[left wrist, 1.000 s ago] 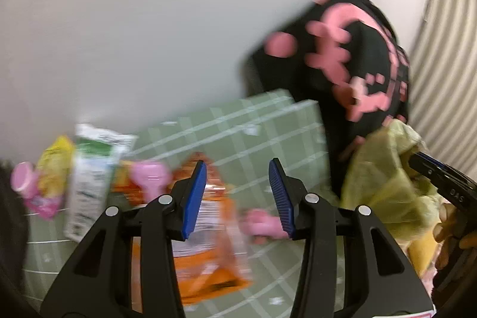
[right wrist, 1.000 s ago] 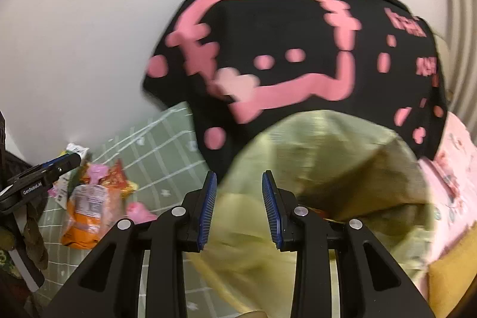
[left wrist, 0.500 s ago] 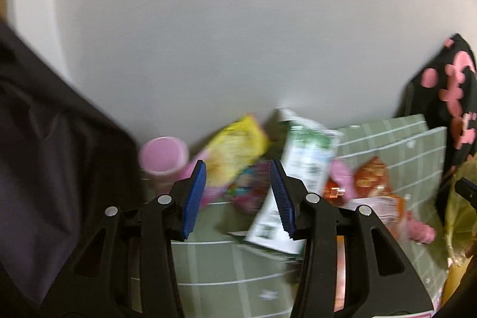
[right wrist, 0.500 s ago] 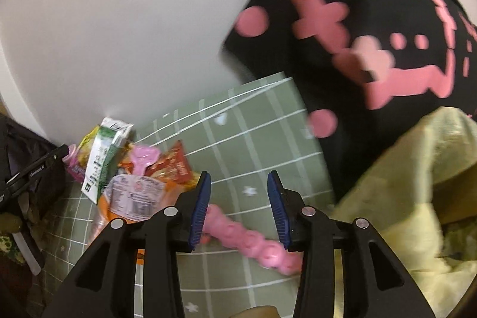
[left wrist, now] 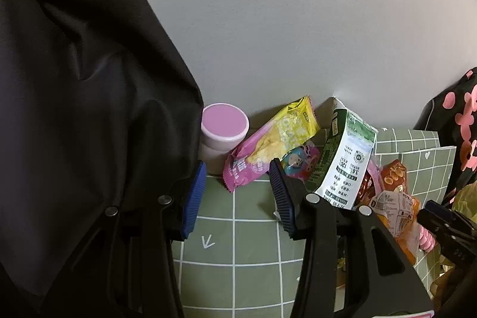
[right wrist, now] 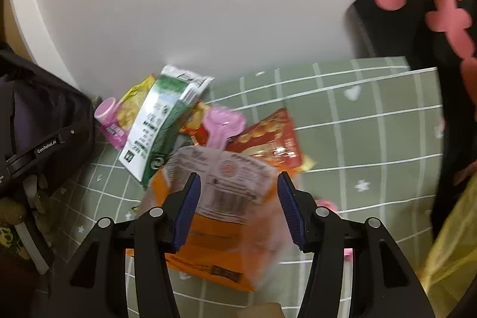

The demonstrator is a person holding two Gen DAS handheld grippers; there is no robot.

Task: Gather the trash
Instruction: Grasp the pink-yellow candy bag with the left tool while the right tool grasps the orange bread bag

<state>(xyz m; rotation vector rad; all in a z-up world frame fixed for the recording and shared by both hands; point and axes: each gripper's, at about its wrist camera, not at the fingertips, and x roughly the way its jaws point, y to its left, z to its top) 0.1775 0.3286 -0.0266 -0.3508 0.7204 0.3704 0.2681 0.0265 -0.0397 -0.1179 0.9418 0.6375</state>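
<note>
Trash lies piled on a green checked mat [left wrist: 238, 240] against a white wall. My left gripper [left wrist: 235, 195] is open and empty, just short of a pink-and-yellow snack packet [left wrist: 274, 142], a pink-lidded cup [left wrist: 223, 130] and a green-and-white carton [left wrist: 345, 163]. My right gripper [right wrist: 238, 210] is open and empty, its jaws wide apart over an orange bag with a white label [right wrist: 220, 216]. Behind that bag lie a red snack bag [right wrist: 268, 142], a pink plastic piece [right wrist: 223, 127] and the carton [right wrist: 158, 121]. A yellow-green trash bag [right wrist: 453, 243] sits at the right edge.
A black bag [left wrist: 83, 109] fills the left side and touches my left finger; it also shows in the right wrist view [right wrist: 38, 121]. A black cloth with pink print [right wrist: 432, 5] hangs at the right. The right gripper's tip [left wrist: 447, 225] shows low right in the left wrist view.
Both grippers swung left, away from the yellow-green bag and black cloth, to the trash pile. The right gripper's jaws opened wider and moved over the orange bag.
</note>
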